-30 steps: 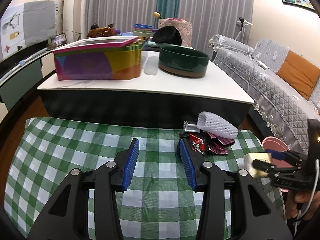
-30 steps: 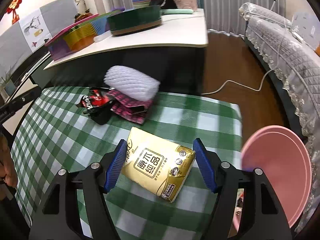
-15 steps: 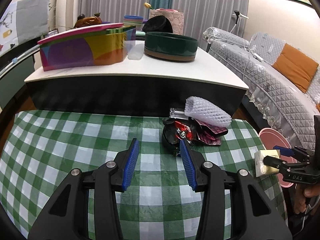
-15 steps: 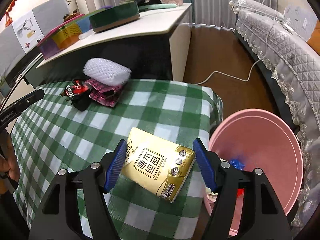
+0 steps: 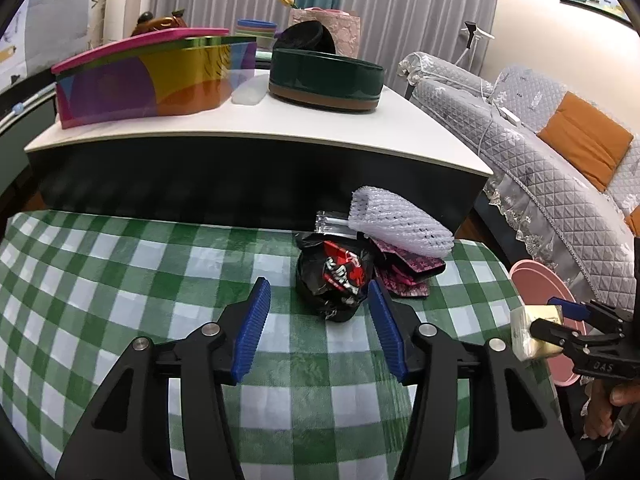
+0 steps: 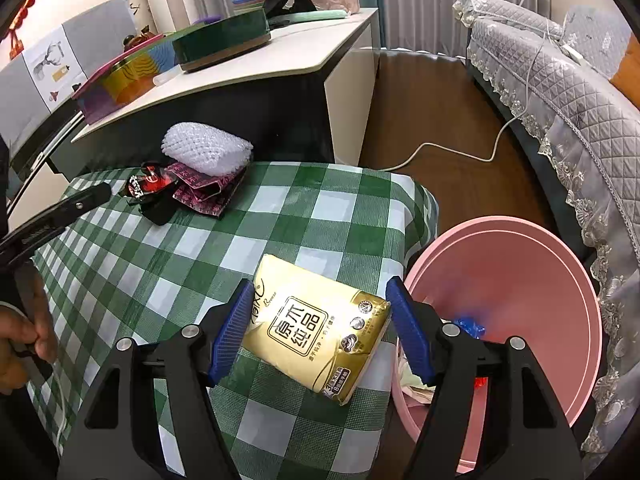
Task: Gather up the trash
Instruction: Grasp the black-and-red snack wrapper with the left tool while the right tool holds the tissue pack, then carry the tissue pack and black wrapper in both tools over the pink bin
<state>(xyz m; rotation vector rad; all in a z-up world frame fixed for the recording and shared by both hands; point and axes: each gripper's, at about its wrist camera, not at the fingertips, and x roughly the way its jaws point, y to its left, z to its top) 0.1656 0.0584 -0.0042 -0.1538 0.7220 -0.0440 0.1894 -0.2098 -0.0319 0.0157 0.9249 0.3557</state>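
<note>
My right gripper [image 6: 320, 330] is shut on a gold tissue pack [image 6: 316, 326] and holds it above the right edge of the green checked table [image 6: 280, 216], beside the pink bin [image 6: 520, 280]. It also shows in the left wrist view [image 5: 528, 334]. My left gripper [image 5: 318, 326] is open just short of a black and red crumpled wrapper [image 5: 336, 276]. Behind the wrapper lie a maroon packet [image 5: 404, 276], a white foam net [image 5: 396, 224] and a silver foil piece [image 5: 330, 222].
A white-topped cabinet [image 5: 256, 128] with a colourful box [image 5: 148, 80] and a dark green round tin [image 5: 324, 78] stands behind the table. A grey sofa [image 6: 580, 92] runs along the right. The bin holds some trash. A cable [image 6: 452, 152] lies on the wooden floor.
My right gripper carried the tissue pack rightward to the table edge beside the pink bin. My left gripper moved forward and right, so the black wrapper now lies just ahead between its fingers.
</note>
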